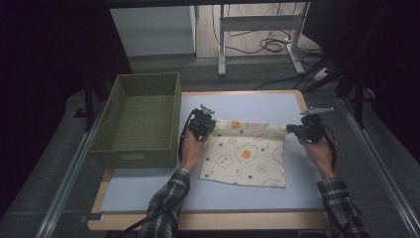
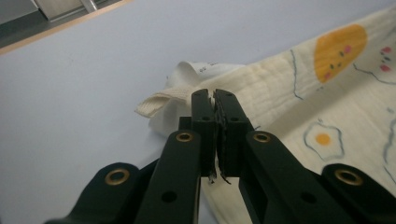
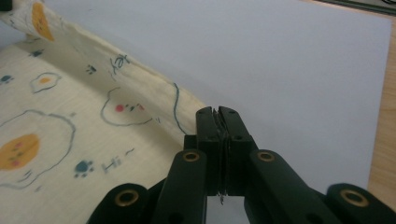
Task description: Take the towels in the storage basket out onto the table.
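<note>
Cream cloth [image 1: 245,156] lies on the table [image 1: 148,191], its far corners clamped between the closed jaws of the left gripper [image 1: 214,120] and right gripper [image 1: 288,130].

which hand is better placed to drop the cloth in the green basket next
Left, probably. The left gripper is shut on the cloth's far corner right beside the green basket. The right gripper pinches the opposite far corner, a cloth's width farther away.
</note>
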The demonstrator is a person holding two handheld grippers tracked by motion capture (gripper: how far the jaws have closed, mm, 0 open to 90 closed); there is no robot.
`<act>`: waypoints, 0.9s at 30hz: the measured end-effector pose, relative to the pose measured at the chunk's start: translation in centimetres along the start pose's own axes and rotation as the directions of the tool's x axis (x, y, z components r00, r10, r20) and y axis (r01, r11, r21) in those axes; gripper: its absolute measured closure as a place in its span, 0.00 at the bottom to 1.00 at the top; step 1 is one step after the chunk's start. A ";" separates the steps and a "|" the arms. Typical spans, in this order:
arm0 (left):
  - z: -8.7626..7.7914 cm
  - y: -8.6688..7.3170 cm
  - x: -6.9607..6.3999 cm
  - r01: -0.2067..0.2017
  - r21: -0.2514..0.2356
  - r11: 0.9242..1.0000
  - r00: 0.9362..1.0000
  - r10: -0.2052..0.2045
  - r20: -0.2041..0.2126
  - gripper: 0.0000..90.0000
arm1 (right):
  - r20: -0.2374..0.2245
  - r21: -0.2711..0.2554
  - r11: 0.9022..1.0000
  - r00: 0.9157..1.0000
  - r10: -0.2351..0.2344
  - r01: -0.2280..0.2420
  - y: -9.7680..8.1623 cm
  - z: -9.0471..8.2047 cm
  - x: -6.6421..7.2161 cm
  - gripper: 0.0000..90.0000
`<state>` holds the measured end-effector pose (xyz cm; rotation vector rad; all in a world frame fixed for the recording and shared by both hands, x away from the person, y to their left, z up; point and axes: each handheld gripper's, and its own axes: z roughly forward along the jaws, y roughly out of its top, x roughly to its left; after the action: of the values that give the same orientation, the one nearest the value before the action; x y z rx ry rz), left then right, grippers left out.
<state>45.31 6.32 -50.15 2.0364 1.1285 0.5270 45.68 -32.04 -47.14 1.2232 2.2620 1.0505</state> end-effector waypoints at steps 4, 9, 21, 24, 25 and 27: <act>-1.1 -1.7 -0.9 -0.002 -0.009 1.000 1.000 0.002 0.003 0.97 | -0.024 -0.011 1.000 1.000 -0.010 0.010 -1.1 -1.1 0.8 0.98; -2.6 -3.5 -1.8 0.002 -0.038 0.999 1.000 -0.001 0.017 0.97 | -0.042 -0.018 0.999 0.999 -0.034 0.033 -2.7 -2.6 2.0 0.98; -6.4 -6.2 -3.9 -0.049 -0.074 0.996 0.998 0.051 0.028 0.97 | -0.099 -0.028 0.997 0.993 -0.069 0.066 -6.1 -5.8 4.9 0.98; -6.9 -7.0 -3.9 -0.041 -0.070 0.997 0.998 0.043 0.039 0.97 | -0.115 -0.017 0.997 0.991 -0.073 0.072 -6.9 -5.9 5.7 0.98; -7.0 -7.3 -3.8 -0.037 -0.067 0.997 0.998 0.040 0.046 0.97 | -0.120 -0.014 0.997 0.990 -0.075 0.074 -7.2 -6.0 6.0 0.98; -7.4 -7.8 -3.8 -0.032 -0.065 0.997 0.998 0.036 0.055 0.97 | -0.129 -0.007 0.997 0.989 -0.075 0.075 -7.7 -6.1 6.3 0.98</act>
<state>34.28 8.71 -51.35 2.0057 1.0324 0.5139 34.08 -32.16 -48.69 1.0892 2.3829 1.1331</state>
